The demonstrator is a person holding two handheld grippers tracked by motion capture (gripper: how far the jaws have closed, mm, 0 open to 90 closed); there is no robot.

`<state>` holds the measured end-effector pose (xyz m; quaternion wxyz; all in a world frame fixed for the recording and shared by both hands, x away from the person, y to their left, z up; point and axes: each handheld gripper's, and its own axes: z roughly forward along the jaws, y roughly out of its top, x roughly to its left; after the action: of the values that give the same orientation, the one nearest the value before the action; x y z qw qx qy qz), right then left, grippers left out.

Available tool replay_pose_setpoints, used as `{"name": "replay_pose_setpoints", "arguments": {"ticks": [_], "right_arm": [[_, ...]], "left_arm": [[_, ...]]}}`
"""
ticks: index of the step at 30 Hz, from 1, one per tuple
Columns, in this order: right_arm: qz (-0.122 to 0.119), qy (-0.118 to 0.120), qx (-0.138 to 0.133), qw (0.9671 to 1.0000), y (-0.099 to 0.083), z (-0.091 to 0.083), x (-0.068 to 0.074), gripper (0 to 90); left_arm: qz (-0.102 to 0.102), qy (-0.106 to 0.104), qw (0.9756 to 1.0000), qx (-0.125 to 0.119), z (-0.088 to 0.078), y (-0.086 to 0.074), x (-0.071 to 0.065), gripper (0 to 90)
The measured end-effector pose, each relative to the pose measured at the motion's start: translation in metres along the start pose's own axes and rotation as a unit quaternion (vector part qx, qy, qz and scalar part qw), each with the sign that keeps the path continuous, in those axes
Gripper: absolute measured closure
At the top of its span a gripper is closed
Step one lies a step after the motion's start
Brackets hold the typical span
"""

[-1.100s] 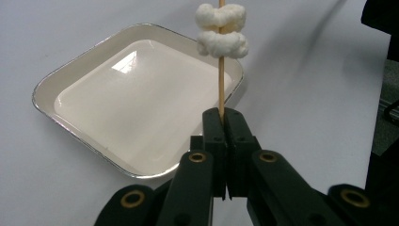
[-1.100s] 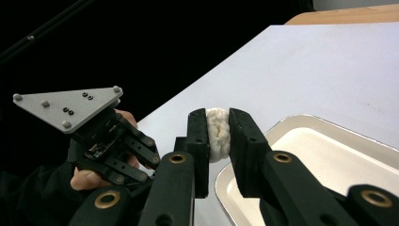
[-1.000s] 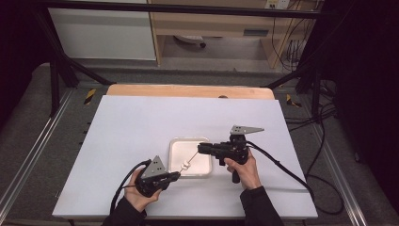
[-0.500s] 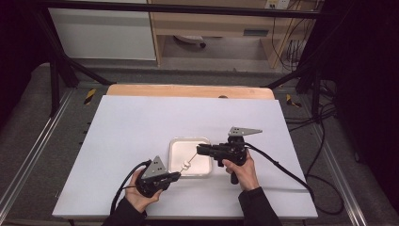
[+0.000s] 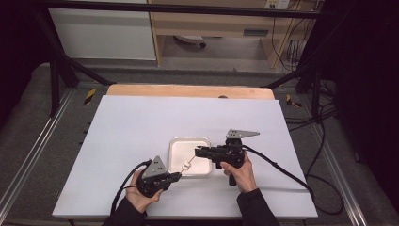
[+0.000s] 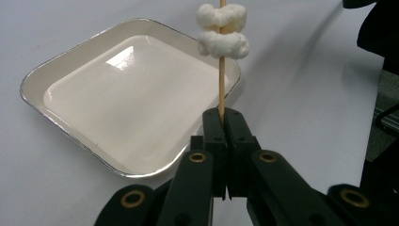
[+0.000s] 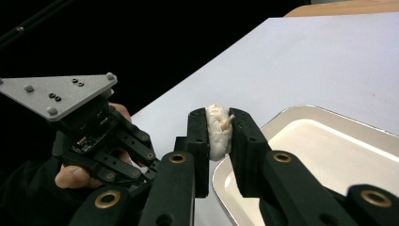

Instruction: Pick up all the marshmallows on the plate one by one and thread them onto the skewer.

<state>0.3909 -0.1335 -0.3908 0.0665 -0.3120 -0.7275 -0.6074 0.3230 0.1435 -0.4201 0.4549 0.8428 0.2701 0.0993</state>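
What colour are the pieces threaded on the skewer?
White, puffy pieces on a pale wooden skewer; the left gripper view shows them best.

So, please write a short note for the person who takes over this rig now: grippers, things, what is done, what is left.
Left gripper: shut on the wooden skewer, which carries two white puffs above the tray's edge.
Right gripper: shut on a third white piece, at the skewer's tip.
Tray: empty, on the table between the hands.
Done: two pieces threaded.
Left: probably push the third piece down the skewer, then release it.
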Motion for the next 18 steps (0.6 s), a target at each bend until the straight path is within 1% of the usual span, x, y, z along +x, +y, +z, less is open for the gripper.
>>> {"name": "replay_pose_setpoints", "arguments": {"ticks": [1,2,3,4,5,6,7,9,11,13,15,18], "right_arm": [[0.001,0.001,0.000,1.0000,-0.001,0.001,0.000,79.3],[0.001,0.002,0.003,1.0000,-0.001,0.001,0.000,79.3],[0.004,0.011,0.022,0.9997,-0.003,0.005,0.000,79.2],[0.002,0.016,0.037,0.9992,-0.008,0.010,0.001,79.1],[-0.001,0.017,0.035,0.9993,-0.012,0.014,0.002,79.2],[-0.002,0.018,0.030,0.9994,-0.013,0.017,0.003,79.1],[-0.003,0.019,0.034,0.9992,-0.011,0.018,0.003,79.1],[-0.003,0.020,0.032,0.9993,-0.011,0.019,0.003,79.0],[-0.002,0.018,0.029,0.9994,-0.012,0.019,0.004,78.4],[-0.004,0.010,0.028,0.9996,-0.012,0.020,0.003,76.8],[-0.008,0.001,0.022,0.9997,-0.012,0.019,0.003,71.4],[-0.016,-0.013,0.018,0.9996,-0.009,0.016,0.004,64.3]], "left_arm": [[-0.001,-0.001,1.0000,-0.002,0.000,0.000,0.000,88.7],[-0.005,-0.009,0.9998,-0.017,-0.001,0.001,0.000,88.7],[-0.009,-0.009,0.9997,-0.022,-0.002,0.004,0.000,88.7],[0.001,0.004,0.9998,-0.017,-0.002,0.007,-0.002,88.8],[0.006,0.011,0.9998,-0.016,-0.002,0.007,-0.003,88.7],[0.002,0.010,0.9998,-0.015,-0.002,0.006,-0.003,88.7],[-0.001,0.009,0.9998,-0.017,-0.002,0.006,-0.002,88.7],[-0.003,0.011,0.9998,-0.018,-0.003,0.006,-0.001,88.7],[-0.006,0.012,0.9998,-0.017,-0.003,0.005,0.001,88.7],[-0.006,0.013,0.9998,-0.016,-0.002,0.005,0.001,88.7],[-0.006,0.015,0.9997,-0.017,-0.002,0.004,0.001,88.6],[-0.013,0.019,0.9995,-0.019,-0.004,0.004,0.004,88.6]]}}
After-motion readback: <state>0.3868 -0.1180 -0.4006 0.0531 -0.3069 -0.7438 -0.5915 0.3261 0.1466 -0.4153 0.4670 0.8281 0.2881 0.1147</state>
